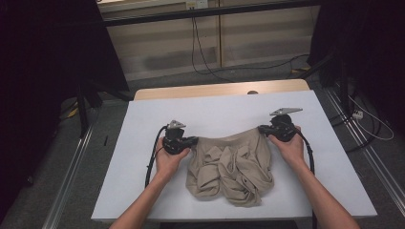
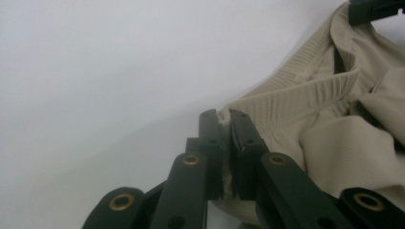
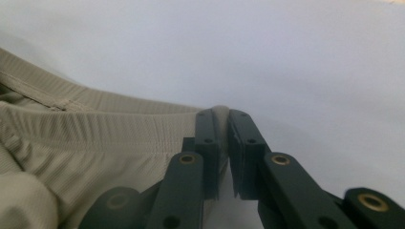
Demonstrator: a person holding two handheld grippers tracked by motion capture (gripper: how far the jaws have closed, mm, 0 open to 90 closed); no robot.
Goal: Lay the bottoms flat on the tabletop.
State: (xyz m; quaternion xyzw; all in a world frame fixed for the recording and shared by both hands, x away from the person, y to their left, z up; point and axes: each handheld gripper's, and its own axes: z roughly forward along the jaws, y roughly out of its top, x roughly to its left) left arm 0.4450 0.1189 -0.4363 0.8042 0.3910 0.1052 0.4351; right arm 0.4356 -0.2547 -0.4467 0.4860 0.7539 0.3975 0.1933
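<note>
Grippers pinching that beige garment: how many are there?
2. The left gripper clamps the garment's ribbed waistband at its left end, the right gripper at its right end.

In front of me lies a white worktop (image 1: 229, 107), with a strip of its wooden edge (image 1: 210, 89) showing at the far side. Beyond it, black cables (image 1: 203, 57) hang down a pale wall panel (image 1: 167, 43) onto the grey floor (image 1: 57, 162).

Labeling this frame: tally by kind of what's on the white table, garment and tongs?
Beige garment, crumpled, ribbed waistband toward the far side: 1
Black tongs: 2, left tongs and right tongs, each shut on a waistband corner
White table: 1
Total: 4
</note>
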